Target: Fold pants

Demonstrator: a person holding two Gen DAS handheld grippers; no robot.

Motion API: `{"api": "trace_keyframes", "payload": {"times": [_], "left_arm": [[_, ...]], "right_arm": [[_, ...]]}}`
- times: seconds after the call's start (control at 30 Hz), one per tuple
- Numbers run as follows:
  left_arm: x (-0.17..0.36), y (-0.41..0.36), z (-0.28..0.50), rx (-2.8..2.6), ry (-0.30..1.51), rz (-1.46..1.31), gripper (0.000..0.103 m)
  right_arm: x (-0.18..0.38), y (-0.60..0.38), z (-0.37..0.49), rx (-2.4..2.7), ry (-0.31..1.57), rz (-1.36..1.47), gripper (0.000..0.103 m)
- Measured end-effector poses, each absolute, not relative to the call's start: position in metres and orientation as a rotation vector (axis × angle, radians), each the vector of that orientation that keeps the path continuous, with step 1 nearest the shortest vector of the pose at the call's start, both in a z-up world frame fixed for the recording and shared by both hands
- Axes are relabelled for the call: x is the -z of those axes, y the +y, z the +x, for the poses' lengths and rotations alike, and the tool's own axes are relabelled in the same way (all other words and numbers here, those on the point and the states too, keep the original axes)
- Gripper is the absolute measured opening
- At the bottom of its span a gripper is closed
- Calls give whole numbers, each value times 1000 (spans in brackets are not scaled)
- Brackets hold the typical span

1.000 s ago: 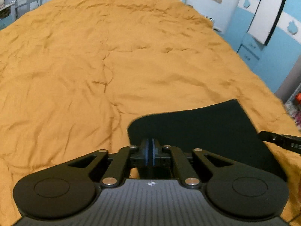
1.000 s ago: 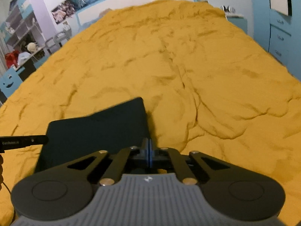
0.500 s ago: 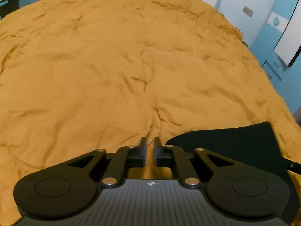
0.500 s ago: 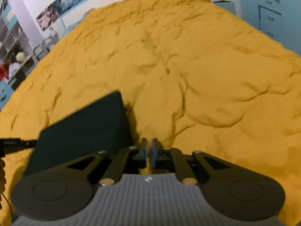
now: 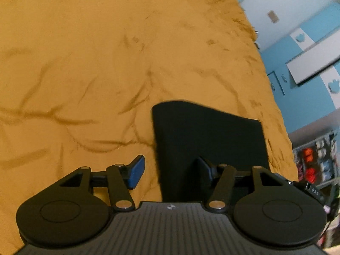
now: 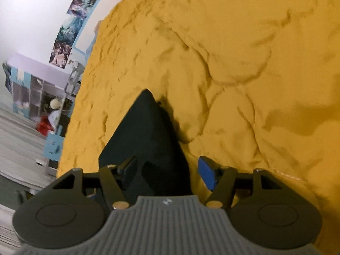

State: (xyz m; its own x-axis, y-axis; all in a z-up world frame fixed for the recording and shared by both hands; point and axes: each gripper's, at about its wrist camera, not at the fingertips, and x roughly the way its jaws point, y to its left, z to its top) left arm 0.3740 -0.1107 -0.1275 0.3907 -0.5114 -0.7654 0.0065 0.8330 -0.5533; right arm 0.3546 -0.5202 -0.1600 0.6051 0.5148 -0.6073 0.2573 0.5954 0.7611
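The black pants (image 5: 208,136) lie folded into a compact flat block on the wrinkled mustard-yellow bed cover (image 5: 85,63). My left gripper (image 5: 171,172) is open and empty, just above the near left edge of the pants; its blue-padded left finger is over the cover, its right finger over the black cloth. In the right wrist view the pants (image 6: 146,131) show as a dark wedge. My right gripper (image 6: 167,173) is open and empty over their near right edge. Part of the right gripper shows at the left wrist view's right edge (image 5: 312,189).
The yellow cover (image 6: 244,63) fills most of both views. Blue-and-white cabinets and a wall (image 5: 308,63) stand beyond the bed's right side. Shelves with toys (image 6: 38,97) and a blue chair (image 6: 52,146) stand off the bed's left side.
Both grippers have gone from shut to wide open and let go of the pants. Both have tilted and swung over the folded block, which now lies flat on the cover.
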Motion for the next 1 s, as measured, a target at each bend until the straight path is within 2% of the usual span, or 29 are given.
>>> {"api": "trace_keyframes", "payload": {"times": [0.2,0.27,0.3,0.37,0.47,0.57,0.77,1.0], "left_arm": [[150,-105,387,385,1152,-621,67],[154,-103,386,400,1151,-653,55],[156,-104,386,403,1155,-665,53],[154,-104,383,400,1144,-666,37],[144,-109,379,402,1115,-617,29],[132,-112,378,397,1100,-579,22],[85,-122,362,417,1019,-485,19],[14,-121,323,448,912,-366,18]], "right_arm": [[183,-520,374,-228,969,1033,56],[187,-519,377,-239,967,1048,46],[189,-519,378,-247,963,1055,43],[191,-520,377,-259,951,1072,33],[188,-521,374,-269,931,1075,22],[172,-516,372,-260,922,1022,18],[118,-501,362,-230,888,878,13],[56,-478,311,-282,809,864,12]]}}
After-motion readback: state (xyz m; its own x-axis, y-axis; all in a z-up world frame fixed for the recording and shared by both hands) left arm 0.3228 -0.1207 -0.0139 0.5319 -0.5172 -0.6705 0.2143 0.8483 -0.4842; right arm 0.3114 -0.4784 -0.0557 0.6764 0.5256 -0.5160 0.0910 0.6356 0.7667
